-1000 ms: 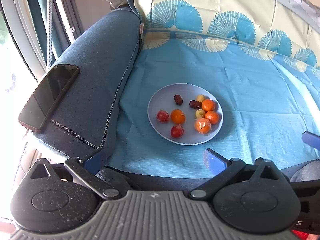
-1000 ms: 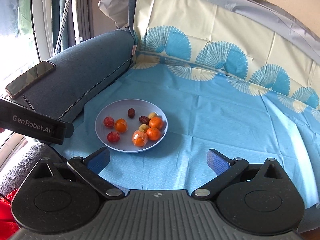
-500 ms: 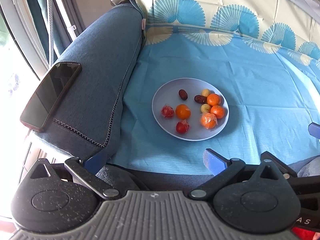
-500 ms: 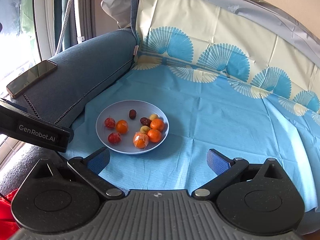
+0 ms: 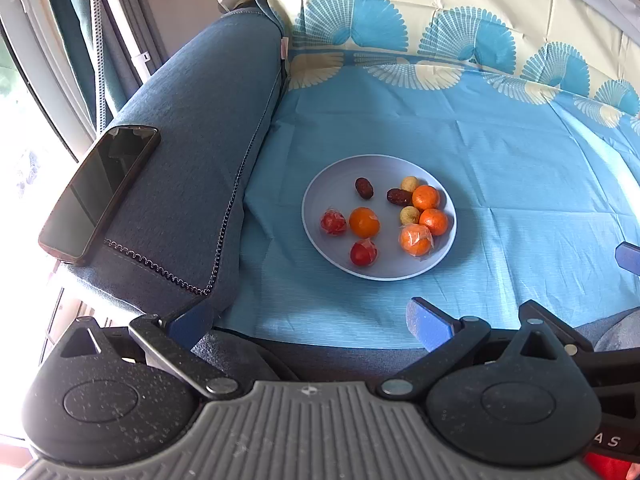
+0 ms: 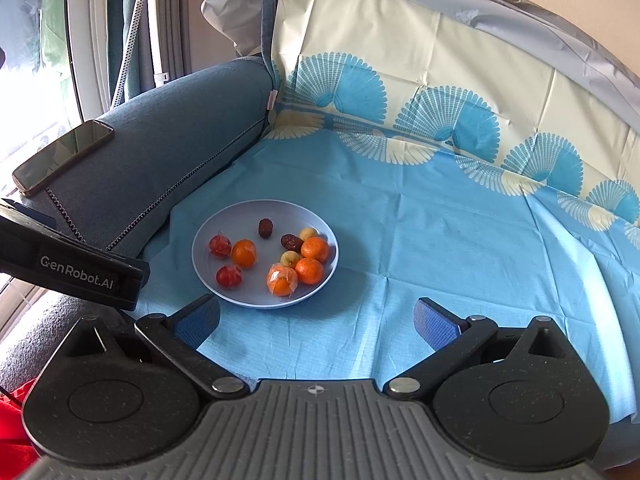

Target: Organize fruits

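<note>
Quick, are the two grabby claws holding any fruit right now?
Left gripper: jaws open, holding nothing.
Right gripper: jaws open, holding nothing.
All the fruit sits on the plate.

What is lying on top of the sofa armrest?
A dark phone lies flat on the armrest, screen up. What is under the phone cannot be seen, since the phone covers it.

A sofa seat was covered by a light blue cloth (image 6: pixel 420 240) with fan motifs, which ran up the backrest. A pale blue plate (image 6: pixel 224 236) rested directly on the cloth, near the blue-grey armrest (image 6: pixel 160 140). A dark phone (image 6: pixel 62 156) lay flat on top of the armrest.
</note>
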Demonstrator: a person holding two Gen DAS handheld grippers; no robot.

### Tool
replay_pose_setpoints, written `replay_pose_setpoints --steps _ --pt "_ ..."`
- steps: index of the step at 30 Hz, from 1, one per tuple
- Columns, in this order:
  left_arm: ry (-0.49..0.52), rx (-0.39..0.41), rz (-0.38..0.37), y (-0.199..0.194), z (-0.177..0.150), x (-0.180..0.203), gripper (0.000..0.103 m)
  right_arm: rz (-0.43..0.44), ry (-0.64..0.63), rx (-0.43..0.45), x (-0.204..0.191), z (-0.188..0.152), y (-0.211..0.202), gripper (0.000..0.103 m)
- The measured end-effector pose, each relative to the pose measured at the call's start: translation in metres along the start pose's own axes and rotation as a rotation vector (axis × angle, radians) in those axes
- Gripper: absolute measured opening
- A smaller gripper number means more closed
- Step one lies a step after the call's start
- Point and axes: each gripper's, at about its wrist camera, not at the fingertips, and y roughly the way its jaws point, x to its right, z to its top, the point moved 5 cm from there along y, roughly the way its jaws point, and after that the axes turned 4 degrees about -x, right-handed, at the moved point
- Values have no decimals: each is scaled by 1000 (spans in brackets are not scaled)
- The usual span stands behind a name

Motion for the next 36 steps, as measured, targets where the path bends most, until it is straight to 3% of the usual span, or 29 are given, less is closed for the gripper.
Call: replay_pose_setpoints --steps 36 --pt "5 -4 8 2 0 -2 103 2 -3 2 0 0 0 102"
